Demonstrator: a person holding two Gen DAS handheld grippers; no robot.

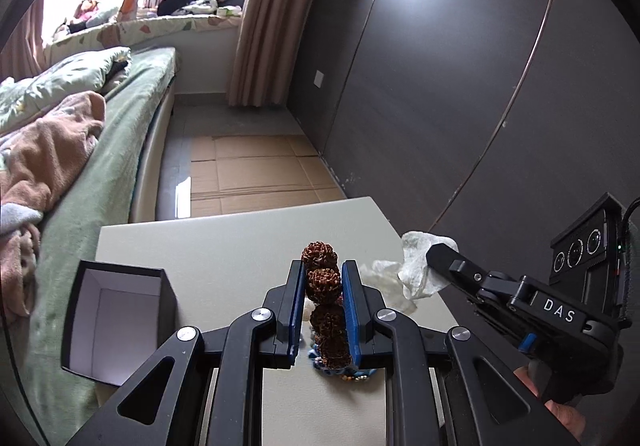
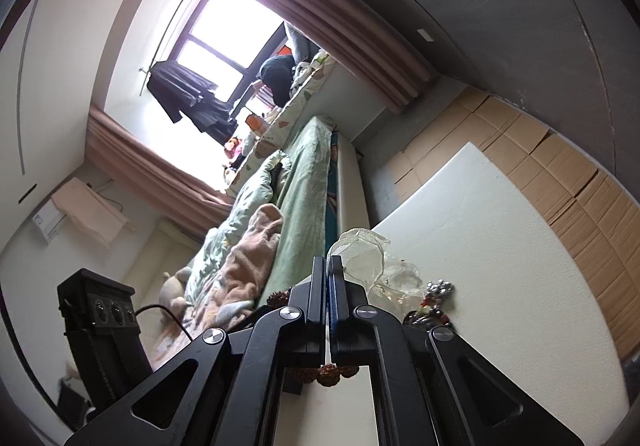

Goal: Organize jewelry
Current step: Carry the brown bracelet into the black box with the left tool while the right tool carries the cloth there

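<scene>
The left gripper (image 1: 322, 278) is closed on a bracelet of large brown, rough seed beads (image 1: 323, 282); its blue pads (image 1: 297, 298) press on both sides of the beads, and the string of beads runs between the two fingers, with one bead standing out past the fingertips. The bracelet appears lifted above the white table (image 1: 224, 242), and its lower end hangs toward a small heap of other jewelry (image 1: 340, 370) with blue and small metal beads, which lies on the table just under the gripper. An open black box (image 1: 116, 322) with a white inside stands on the table to the left of the bracelet, near the table edge beside the bed (image 1: 120, 118). To the right of the bracelet lies a crumpled clear plastic bag (image 1: 416, 274), and the right gripper (image 1: 434, 252) has its fingertips at this bag. In the right wrist view the right gripper (image 2: 329, 266) has its two fingers fully together, and the clear plastic bag (image 2: 360, 254) sits right at their tips; I cannot tell whether a fold of the bag is pinched between them. Just beyond the bag, a cluster of silver and dark beads (image 2: 434, 298) rests on the white table (image 2: 500, 246).
</scene>
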